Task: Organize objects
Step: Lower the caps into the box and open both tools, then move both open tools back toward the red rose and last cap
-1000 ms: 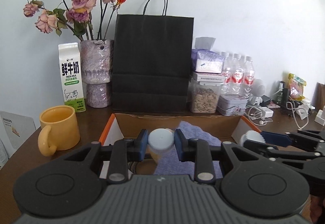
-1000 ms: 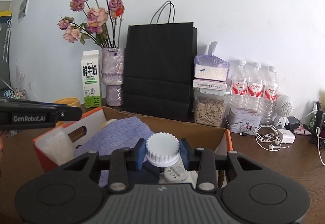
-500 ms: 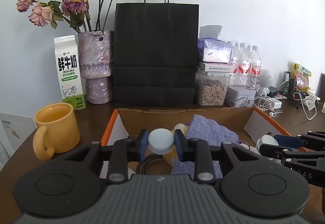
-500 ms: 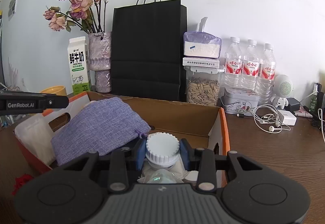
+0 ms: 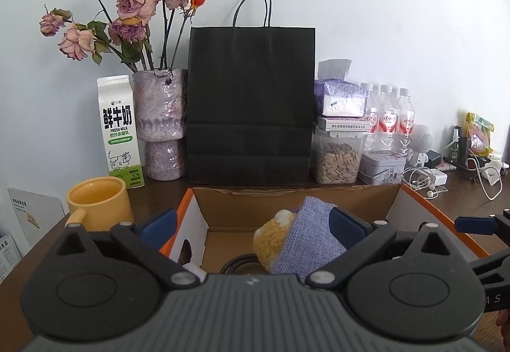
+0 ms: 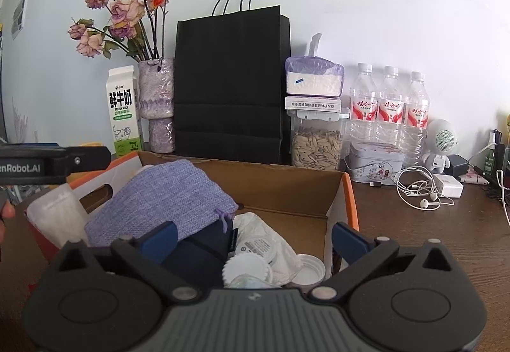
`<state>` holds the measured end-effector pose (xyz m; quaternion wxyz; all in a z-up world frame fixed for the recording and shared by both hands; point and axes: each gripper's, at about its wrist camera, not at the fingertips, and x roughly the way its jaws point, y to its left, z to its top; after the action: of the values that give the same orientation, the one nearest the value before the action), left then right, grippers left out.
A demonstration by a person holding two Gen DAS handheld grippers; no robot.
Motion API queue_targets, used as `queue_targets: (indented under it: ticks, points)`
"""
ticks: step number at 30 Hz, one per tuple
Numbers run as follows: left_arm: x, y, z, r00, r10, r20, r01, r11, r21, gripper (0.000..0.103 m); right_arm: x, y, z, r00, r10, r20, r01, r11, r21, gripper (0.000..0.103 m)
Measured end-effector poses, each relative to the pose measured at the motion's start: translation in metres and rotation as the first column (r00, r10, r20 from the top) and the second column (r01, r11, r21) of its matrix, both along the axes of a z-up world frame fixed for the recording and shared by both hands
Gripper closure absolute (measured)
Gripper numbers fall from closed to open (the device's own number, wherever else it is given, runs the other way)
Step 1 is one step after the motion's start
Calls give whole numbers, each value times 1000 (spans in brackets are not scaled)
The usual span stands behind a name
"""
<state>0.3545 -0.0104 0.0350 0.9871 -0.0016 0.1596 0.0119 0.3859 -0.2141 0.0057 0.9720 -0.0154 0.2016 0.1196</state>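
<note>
An orange-edged cardboard box [image 5: 424,202] sits on the brown table and also shows in the right wrist view [image 6: 349,192]. In it lie a purple cloth pouch [image 6: 159,195], a yellow fuzzy item [image 5: 271,237], a dark blue item [image 6: 200,253], and a bottle with a ridged white cap [image 6: 245,269]. My left gripper [image 5: 251,223] is open and empty over the box's left half. My right gripper [image 6: 253,235] is open and empty above the white-capped bottle at the box's right end. The item the left gripper held is hidden.
A yellow mug [image 5: 98,205] stands left of the box. Behind the box stand a milk carton [image 5: 119,132], a vase of dried roses [image 5: 162,122], a black paper bag [image 5: 250,106], a seed jar [image 6: 317,144], water bottles [image 6: 389,109] and a tin [image 6: 376,162]. Earphones [image 6: 420,192] lie at right.
Both grippers have opened. The left let go of its pale blue-capped item and the right let go of the white-capped bottle, which now rests in the box.
</note>
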Motion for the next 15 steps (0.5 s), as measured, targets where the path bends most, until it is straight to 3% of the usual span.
queue_targets:
  ticks: [15]
  points:
    - [-12, -7, 1, 999, -36, 27, 37, 999, -17, 0, -7, 4, 1, 1000, -5, 19, 6, 1000, -19, 0]
